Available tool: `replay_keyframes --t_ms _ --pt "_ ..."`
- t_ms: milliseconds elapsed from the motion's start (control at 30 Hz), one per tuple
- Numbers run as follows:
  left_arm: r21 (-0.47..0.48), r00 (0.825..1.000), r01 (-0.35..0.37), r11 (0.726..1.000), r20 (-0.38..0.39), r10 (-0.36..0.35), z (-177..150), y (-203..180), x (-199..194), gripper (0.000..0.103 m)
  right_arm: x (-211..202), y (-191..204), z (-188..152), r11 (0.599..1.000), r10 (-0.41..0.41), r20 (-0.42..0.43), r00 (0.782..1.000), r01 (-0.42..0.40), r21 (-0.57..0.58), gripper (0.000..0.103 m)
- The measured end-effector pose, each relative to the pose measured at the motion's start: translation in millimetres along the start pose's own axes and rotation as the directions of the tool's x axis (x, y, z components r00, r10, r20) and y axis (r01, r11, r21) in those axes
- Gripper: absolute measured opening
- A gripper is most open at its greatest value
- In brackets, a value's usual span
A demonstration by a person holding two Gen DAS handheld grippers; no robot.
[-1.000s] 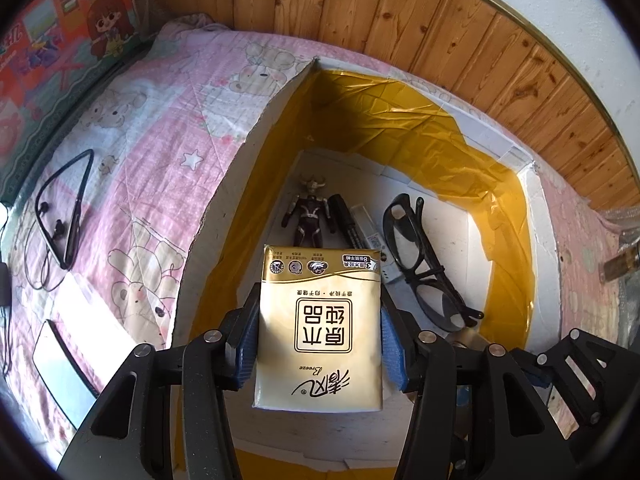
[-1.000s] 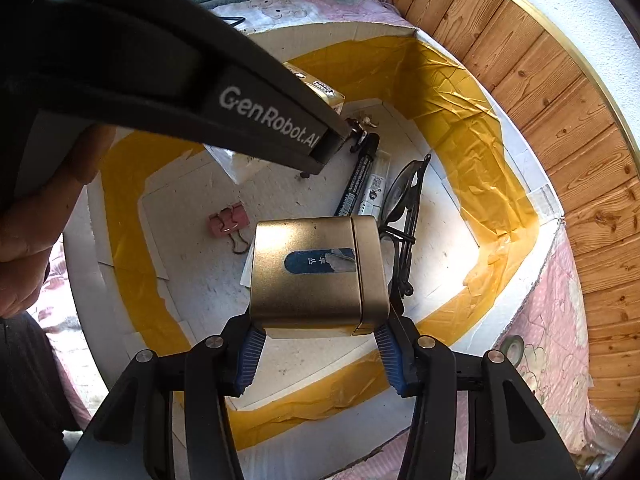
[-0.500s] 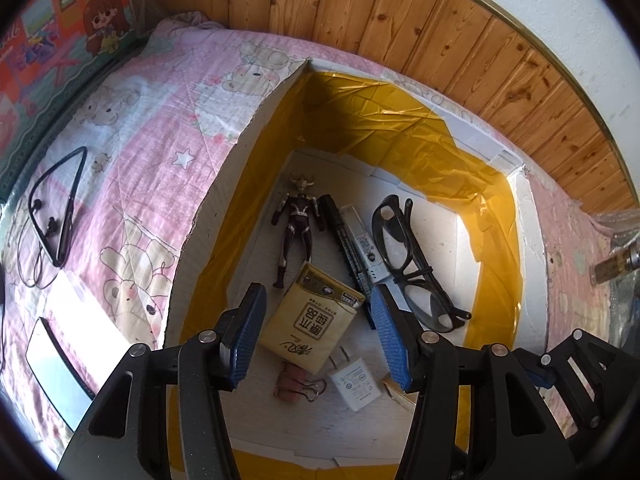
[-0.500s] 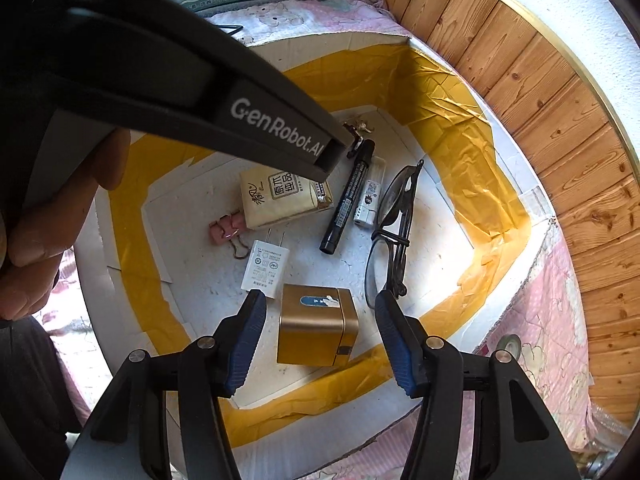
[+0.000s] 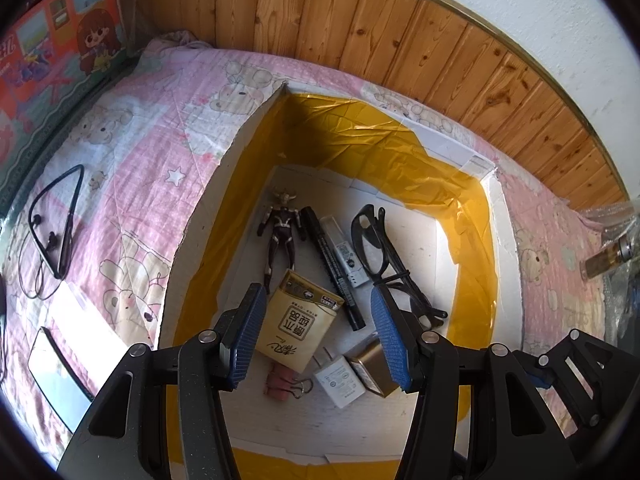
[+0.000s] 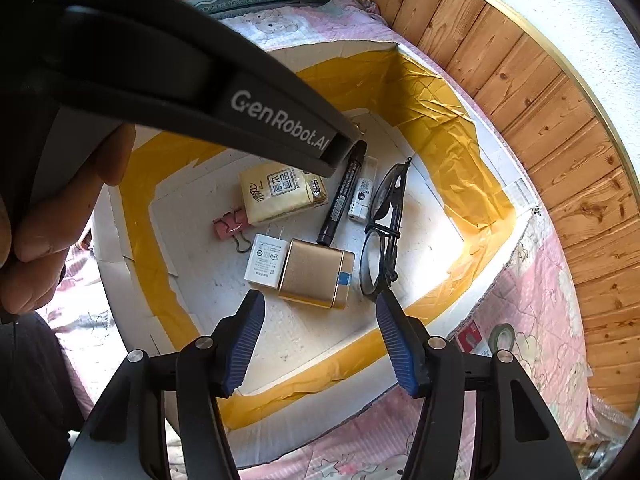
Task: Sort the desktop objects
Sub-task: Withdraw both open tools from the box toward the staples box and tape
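Box (image 6: 120, 208): holds tissue pack (image 5: 298, 326) and gold tin (image 6: 316, 274)
Left gripper (image 5: 318, 334): jaws wide, empty
Right gripper (image 6: 320, 334): jaws opening, empty

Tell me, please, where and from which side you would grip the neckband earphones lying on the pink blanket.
Probably the neckband earphones are best taken from straight above, jaws closing across one straight arm of the band. It lies flat on the blanket, and the arms are thin and rigid, unlike the loose cables.

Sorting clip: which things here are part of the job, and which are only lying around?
Job items:
box, holding tissue pack, gold case, charger plug, marker, glasses, action figure, binder clip
neckband earphones still on the bed

Lying about:
quilt
tape roll
wood panelling
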State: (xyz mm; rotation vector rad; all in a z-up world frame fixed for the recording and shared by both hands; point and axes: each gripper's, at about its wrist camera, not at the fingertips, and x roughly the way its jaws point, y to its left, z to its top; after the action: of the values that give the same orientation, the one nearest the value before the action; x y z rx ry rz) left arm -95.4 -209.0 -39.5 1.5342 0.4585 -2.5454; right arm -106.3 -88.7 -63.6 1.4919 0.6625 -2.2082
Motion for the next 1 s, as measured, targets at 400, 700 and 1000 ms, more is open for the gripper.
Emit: replay_keyframes --t_ms 400,700,1000 --pt "0.022 0.999 0.022 1.000 0.033 -0.023 -10 -10 -12 0.057 -25 -7 -4 0.998 -0.016 0.048 0.999 0.013 0.064 0.061" --pt "0.038 0.998 0.038 0.999 0.057 -0.040 -20 -20 -25 0.057 -46 -12 -7 0.996 -0.048 0.084 0.995 0.041 0.084 0.064" --pt "0.057 0.995 0.047 0.997 0.080 -0.051 -26 -30 -40 0.057 -56 -19 -13 0.994 -0.059 0.105 0.993 0.048 0.100 0.065"
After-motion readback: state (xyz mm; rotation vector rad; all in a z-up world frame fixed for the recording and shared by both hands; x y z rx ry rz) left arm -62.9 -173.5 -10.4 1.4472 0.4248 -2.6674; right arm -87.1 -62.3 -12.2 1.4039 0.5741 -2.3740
